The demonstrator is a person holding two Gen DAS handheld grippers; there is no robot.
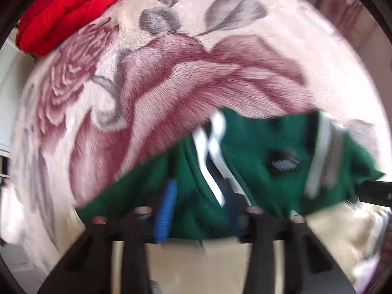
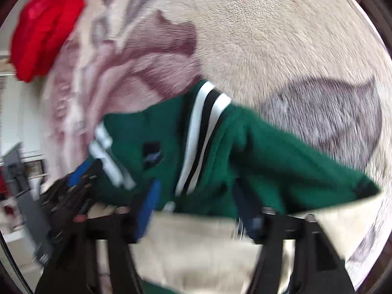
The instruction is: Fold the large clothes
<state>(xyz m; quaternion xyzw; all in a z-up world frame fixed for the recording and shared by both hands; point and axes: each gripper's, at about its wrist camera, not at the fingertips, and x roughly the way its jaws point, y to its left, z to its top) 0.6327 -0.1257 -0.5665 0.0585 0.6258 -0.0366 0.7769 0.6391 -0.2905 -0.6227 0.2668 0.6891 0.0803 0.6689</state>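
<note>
Step in hand: a fold of the green garment (image 1: 245,161) looks just laid; both grippers stand spread above its near edge, so I judge this a release, with the pictures too blurred to be firm about it.
Left gripper (image 1: 198,210): jaws apart, the blue finger (image 1: 166,210) on one side and the darker finger (image 1: 232,205) on the other; green cloth lies beyond and between them, but neither pad seems to press on it.
Right gripper (image 2: 198,210): jaws apart as well, its blue finger (image 2: 149,208) and dark finger (image 2: 247,208) straddling the garment's near hem; nothing looks pinched.
Garment's place: just ahead of both sets of fingertips, lying on the floral blanket (image 1: 171,78); its white-and-black striped band (image 2: 203,132) runs away from the right gripper's fingers, roughly midway between them.
Garment's shape: bunched into a rough wedge, one corner tapering off to the right of the right gripper's fingers; a small dark label (image 1: 281,164) shows face up beyond the left gripper's darker finger.
Other gripper seen: from the right wrist view the left tool sits close beside the blue finger, at the garment's white-trimmed end.
Also there: a red bundle (image 1: 66,12) far beyond the fingers, well apart from the green cloth.
Next move calls for: choosing fresh grasp points on the outer edge or corners, closing on a single layer group, then carrying both ends together so the fold lands square.
Risk: soft knit may slide or drag the plush blanket nap with it.
</note>
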